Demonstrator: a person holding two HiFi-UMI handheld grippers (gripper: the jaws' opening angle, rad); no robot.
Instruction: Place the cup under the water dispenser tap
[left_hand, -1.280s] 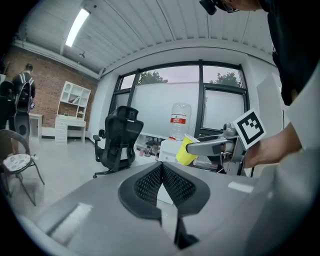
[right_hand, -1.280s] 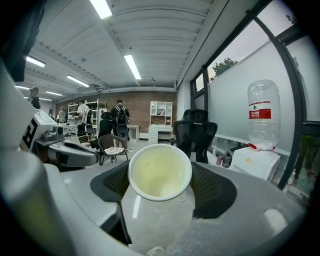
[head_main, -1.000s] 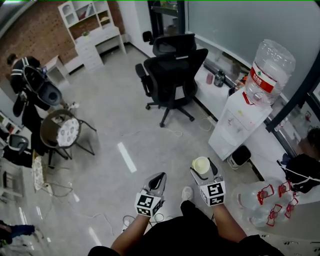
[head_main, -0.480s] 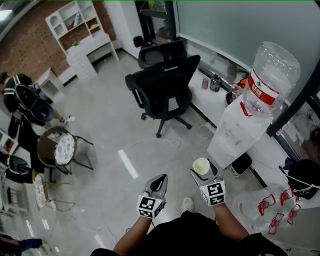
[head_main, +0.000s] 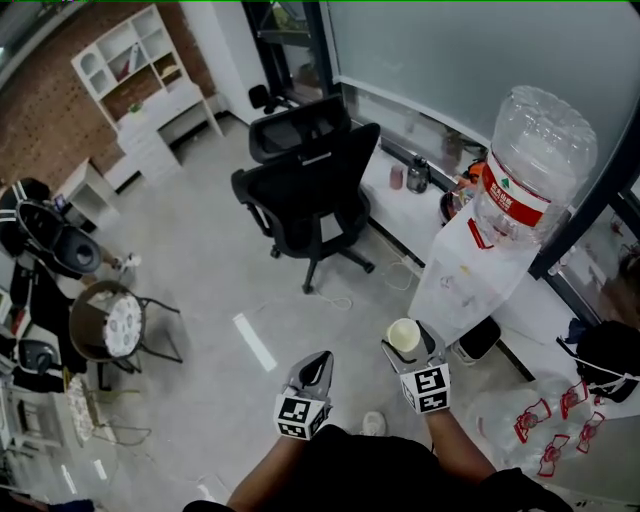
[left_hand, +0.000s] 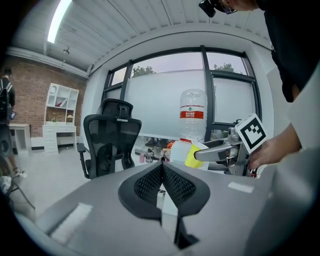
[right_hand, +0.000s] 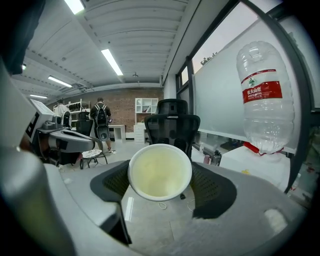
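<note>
Gripping the cup (head_main: 403, 335) across its sides, the right gripper (head_main: 407, 343) held it near the person, just short of the water dispenser (head_main: 462, 285), which stood to the far right under its bottle (head_main: 530, 160). The step in hand looked like the carry. Next, the cup would need bringing right and farther out to the tap, which was too small to pick out. The left gripper (head_main: 318, 360) had its jaws pressed together, empty. Only the right gripper view showed the cup's empty inside; only the left gripper view showed its yellow wall.
</note>
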